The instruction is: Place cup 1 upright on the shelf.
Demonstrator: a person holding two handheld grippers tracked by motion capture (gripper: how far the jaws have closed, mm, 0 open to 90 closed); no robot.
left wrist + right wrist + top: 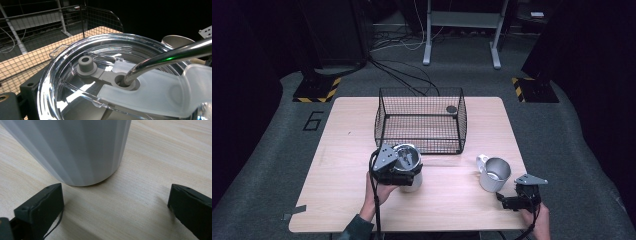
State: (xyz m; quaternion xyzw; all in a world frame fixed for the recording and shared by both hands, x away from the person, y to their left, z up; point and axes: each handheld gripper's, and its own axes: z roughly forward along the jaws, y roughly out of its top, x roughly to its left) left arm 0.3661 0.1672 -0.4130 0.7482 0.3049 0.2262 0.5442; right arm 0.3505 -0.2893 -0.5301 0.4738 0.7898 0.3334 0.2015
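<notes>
A pale tumbler (413, 182) with a clear lid (82, 50) and a bent metal straw (170, 53) stands on the wooden table (347, 180), left of centre. My left gripper (406, 172) is shut around its top; one dark jaw presses the lid's left side in the left gripper view. To the right stands a grey metal mug (494, 174) with a white handle, ribbed at its base (75, 150). My right gripper (508, 201) (115, 205) rests low on the table just in front of the mug, open wide, with bare wood between its fingers.
A black wire basket (421, 120) (37, 37) stands at the back middle of the table, with a small dark round object (451, 109) in its far right corner. The table's front edge lies close behind both hands. Cables and stands sit on the floor beyond.
</notes>
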